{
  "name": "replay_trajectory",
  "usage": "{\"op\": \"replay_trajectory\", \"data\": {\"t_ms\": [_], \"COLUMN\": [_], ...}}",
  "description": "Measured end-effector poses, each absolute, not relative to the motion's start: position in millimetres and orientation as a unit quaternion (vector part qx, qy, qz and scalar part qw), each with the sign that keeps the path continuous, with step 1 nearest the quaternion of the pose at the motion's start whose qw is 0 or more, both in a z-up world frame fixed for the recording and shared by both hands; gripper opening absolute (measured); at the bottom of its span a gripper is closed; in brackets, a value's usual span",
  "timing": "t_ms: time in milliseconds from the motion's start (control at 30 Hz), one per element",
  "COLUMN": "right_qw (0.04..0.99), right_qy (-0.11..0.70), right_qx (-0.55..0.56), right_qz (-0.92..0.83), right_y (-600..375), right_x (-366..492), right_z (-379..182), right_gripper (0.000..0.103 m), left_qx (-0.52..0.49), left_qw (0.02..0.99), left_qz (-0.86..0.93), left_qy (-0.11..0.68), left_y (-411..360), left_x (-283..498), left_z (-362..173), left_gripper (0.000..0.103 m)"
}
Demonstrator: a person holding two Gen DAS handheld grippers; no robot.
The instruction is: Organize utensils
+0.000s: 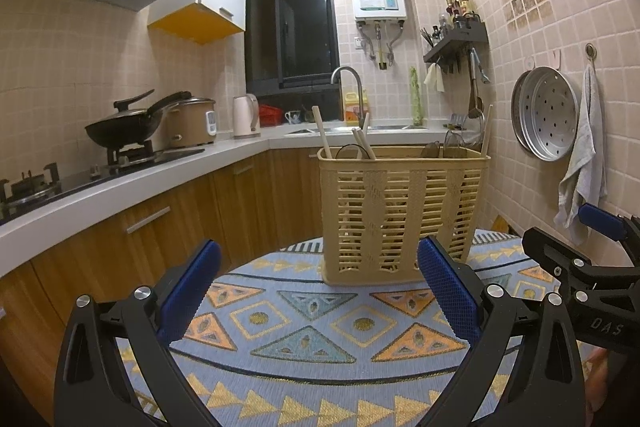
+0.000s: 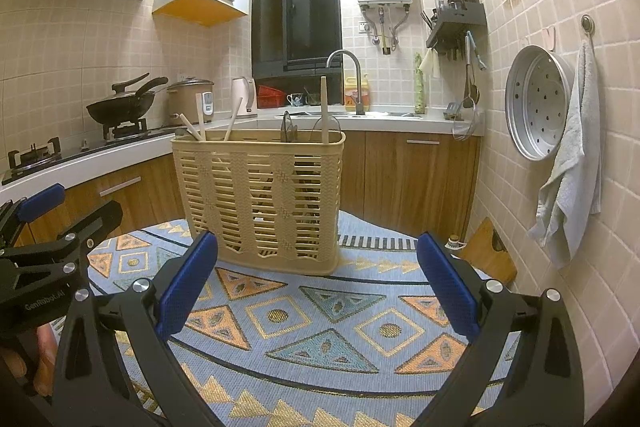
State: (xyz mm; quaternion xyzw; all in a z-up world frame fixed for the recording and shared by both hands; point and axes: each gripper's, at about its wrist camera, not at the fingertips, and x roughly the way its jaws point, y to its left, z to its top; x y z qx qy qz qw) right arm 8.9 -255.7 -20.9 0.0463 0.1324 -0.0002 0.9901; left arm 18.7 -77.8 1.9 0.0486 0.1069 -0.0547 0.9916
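The bench [image 1: 360, 367] carries a patterned cloth, with the slotted caddy [image 1: 400, 215] upright at its far side. Utensils [image 1: 362, 143] stand inside it. My left hand-held gripper [image 1: 318, 291] and right hand-held gripper [image 2: 318, 291] hang released, empty, short of it. Advised: approach squarely, pinch one handle above the rim, lift straight.

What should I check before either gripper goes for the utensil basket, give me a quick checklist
1. Left gripper open with nothing held: ok.
2. Right gripper open with nothing held: ok.
3. Utensil basket upright on the patterned cloth: ok.
4. Cloth between grippers and basket free of loose items: ok.
5. Wooden handles sticking above the rim to grasp: ok.
6. Which compartment each utensil sits in: cannot tell.
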Motion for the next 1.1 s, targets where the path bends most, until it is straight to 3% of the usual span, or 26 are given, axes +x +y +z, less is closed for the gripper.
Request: {"op": "replay_trajectory", "data": {"t_ms": [1100], "right_qw": [0.990], "right_qy": [0.132], "right_qx": [0.045], "right_qz": [-0.014], "right_y": [-255.2], "right_x": [8.1], "right_z": [-20.9], "right_gripper": [0.095], "left_qx": [0.043], "left_qw": [0.990], "left_qz": [-0.069], "left_qy": [0.117], "left_y": [-80.5], "left_x": [20.4], "left_z": [0.1], "left_gripper": [0.095]}}
